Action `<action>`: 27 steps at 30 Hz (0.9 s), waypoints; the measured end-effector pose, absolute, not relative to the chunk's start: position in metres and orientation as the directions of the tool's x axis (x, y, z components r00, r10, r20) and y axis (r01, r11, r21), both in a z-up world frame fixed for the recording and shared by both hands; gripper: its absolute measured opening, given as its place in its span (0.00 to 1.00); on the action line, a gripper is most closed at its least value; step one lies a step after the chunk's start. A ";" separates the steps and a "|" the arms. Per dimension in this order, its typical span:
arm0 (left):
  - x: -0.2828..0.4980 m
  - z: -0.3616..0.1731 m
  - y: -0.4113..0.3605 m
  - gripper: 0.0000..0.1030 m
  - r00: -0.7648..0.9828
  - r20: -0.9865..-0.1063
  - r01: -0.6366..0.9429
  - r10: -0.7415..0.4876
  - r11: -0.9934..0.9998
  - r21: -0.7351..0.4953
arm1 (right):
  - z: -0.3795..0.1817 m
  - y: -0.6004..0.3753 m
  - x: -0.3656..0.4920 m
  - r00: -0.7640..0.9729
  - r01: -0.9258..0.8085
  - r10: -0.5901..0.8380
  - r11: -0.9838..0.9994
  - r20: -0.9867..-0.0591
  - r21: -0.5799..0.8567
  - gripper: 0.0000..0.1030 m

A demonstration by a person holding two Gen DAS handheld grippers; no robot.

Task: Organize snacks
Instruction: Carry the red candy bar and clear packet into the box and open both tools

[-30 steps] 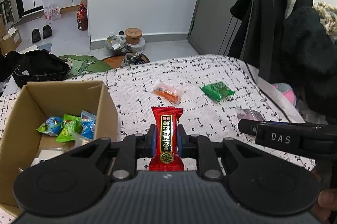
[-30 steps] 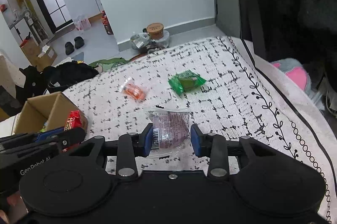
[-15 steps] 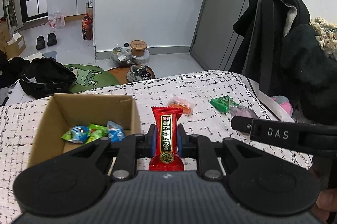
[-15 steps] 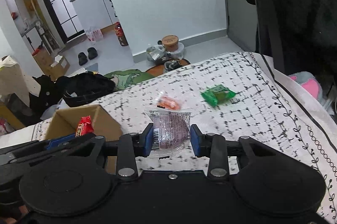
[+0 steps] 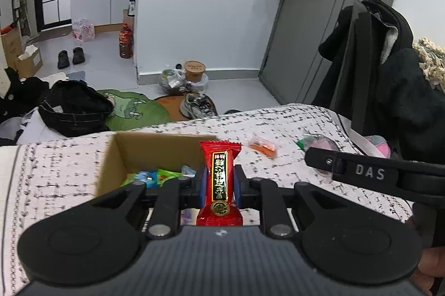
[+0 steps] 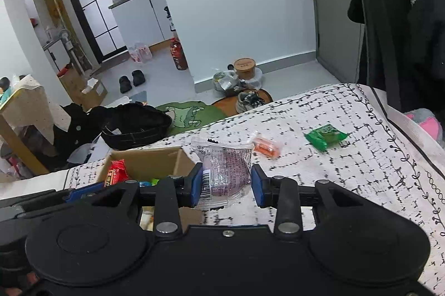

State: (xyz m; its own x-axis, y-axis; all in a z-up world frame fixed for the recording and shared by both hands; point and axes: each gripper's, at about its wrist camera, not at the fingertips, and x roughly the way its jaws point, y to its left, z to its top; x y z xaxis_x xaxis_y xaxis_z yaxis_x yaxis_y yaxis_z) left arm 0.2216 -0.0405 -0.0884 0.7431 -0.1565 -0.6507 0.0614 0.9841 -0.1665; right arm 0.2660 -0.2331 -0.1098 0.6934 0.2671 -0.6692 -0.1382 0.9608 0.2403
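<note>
Left wrist view: left tongs (image 5: 219, 182) clamp an upright red candy (image 5: 219, 179) over the box's (image 5: 155, 148) near edge; green and blue packets (image 5: 151, 177) lie inside. Orange packet (image 5: 262, 147) lies on the patterned cloth (image 5: 55, 170).

Right wrist view: right tongs (image 6: 226, 184) grip a clear purple pouch (image 6: 226, 173) (just right of the box (image 6: 155, 159)). Green packet (image 6: 325, 136) and orange packet (image 6: 267, 147) lie apart on the cloth (image 6: 361, 165).

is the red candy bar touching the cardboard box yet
Apart. The right wrist view shows the red candy bar clamped in the left tool and held in the air over the cardboard box, clear of its walls.
</note>
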 end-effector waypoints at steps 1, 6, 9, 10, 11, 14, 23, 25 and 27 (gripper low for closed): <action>0.221 -0.087 -0.036 0.18 0.745 -0.650 0.055 -0.150 0.985 -0.164 | -0.109 -0.231 0.265 0.694 -0.140 0.270 0.960 -0.668 0.242 0.34; 0.218 -0.086 -0.016 0.18 0.749 -0.651 0.027 -0.122 0.988 -0.154 | -0.106 -0.217 0.262 0.691 -0.163 0.288 0.956 -0.663 0.245 0.34; 0.217 -0.086 -0.005 0.18 0.748 -0.654 0.014 -0.114 0.988 -0.155 | -0.106 -0.209 0.261 0.687 -0.173 0.301 0.952 -0.661 0.253 0.34; 0.216 -0.087 -0.001 0.18 0.748 -0.654 0.012 -0.113 0.987 -0.158 | -0.107 -0.206 0.261 0.684 -0.177 0.305 0.950 -0.662 0.256 0.34; 0.216 -0.088 0.002 0.18 0.749 -0.653 0.010 -0.113 0.987 -0.159 | -0.107 -0.203 0.261 0.682 -0.181 0.309 0.949 -0.663 0.256 0.34; 0.217 -0.092 0.010 0.18 0.746 -0.658 -0.002 -0.105 0.987 -0.160 | -0.107 -0.193 0.261 0.676 -0.199 0.317 0.948 -0.665 0.250 0.34; 0.225 -0.111 0.035 0.18 0.737 -0.668 -0.035 -0.104 0.981 -0.191 | -0.113 -0.166 0.261 0.655 -0.237 0.326 0.945 -0.681 0.224 0.34; 0.227 -0.117 0.041 0.18 0.734 -0.671 -0.046 -0.103 0.979 -0.200 | -0.115 -0.161 0.262 0.650 -0.245 0.326 0.945 -0.687 0.217 0.34; 0.230 -0.120 0.046 0.18 0.734 -0.671 -0.051 -0.101 0.978 -0.203 | -0.116 -0.156 0.263 0.646 -0.254 0.331 0.943 -0.688 0.215 0.34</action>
State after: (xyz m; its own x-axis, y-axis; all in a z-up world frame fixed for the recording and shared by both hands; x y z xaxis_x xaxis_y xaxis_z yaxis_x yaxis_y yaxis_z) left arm 0.2299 0.0459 -0.1202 0.7344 -0.1011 -0.6711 -0.0511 0.9778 -0.2032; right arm 0.2627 -0.1558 -0.1162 0.6457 0.3305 -0.6884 -0.2536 0.9431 0.2150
